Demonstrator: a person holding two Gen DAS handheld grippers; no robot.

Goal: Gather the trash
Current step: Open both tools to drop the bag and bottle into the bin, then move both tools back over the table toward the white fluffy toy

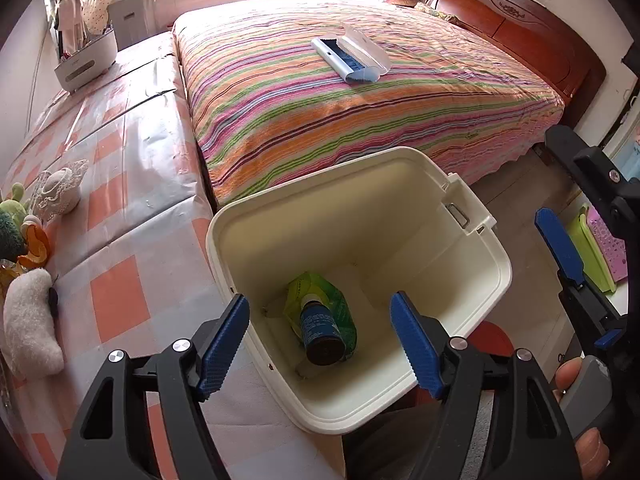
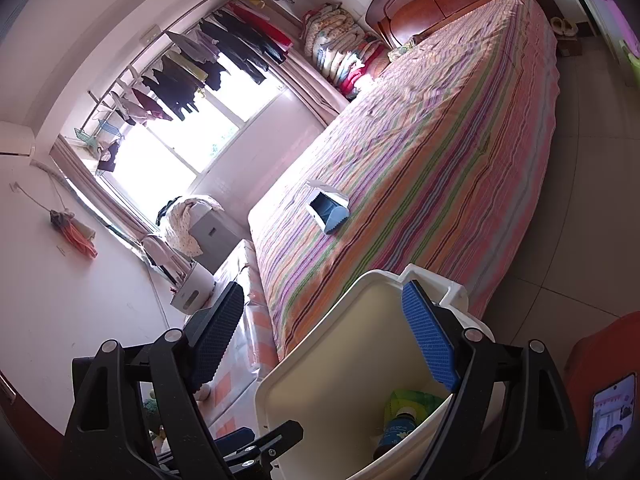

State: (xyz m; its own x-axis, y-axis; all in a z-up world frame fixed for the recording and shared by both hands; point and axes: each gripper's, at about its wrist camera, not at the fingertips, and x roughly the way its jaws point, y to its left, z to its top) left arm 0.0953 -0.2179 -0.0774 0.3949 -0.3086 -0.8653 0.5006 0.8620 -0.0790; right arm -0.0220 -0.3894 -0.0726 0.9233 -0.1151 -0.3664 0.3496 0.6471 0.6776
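A cream plastic bin (image 1: 256,240) stands open by the bed. A dark blue bottle (image 1: 322,330) lies on a green wrapper (image 1: 316,284) at its bottom. My left gripper (image 1: 320,340) is open and empty above the bin's near rim. My right gripper (image 2: 324,340) is open and empty, over the bin (image 2: 320,360) from the other side; it also shows at the right of the left wrist view (image 1: 560,248). The bottle (image 2: 396,432) and wrapper (image 2: 412,398) show in the right wrist view.
A striped bed (image 1: 360,100) holds a white and blue bed brush (image 1: 350,56). A checked bench (image 1: 120,200) on the left carries soft toys (image 1: 28,320) and a white caddy (image 1: 86,60). A red stool (image 1: 490,338) stands behind the bin. A phone (image 2: 610,420) shows at right.
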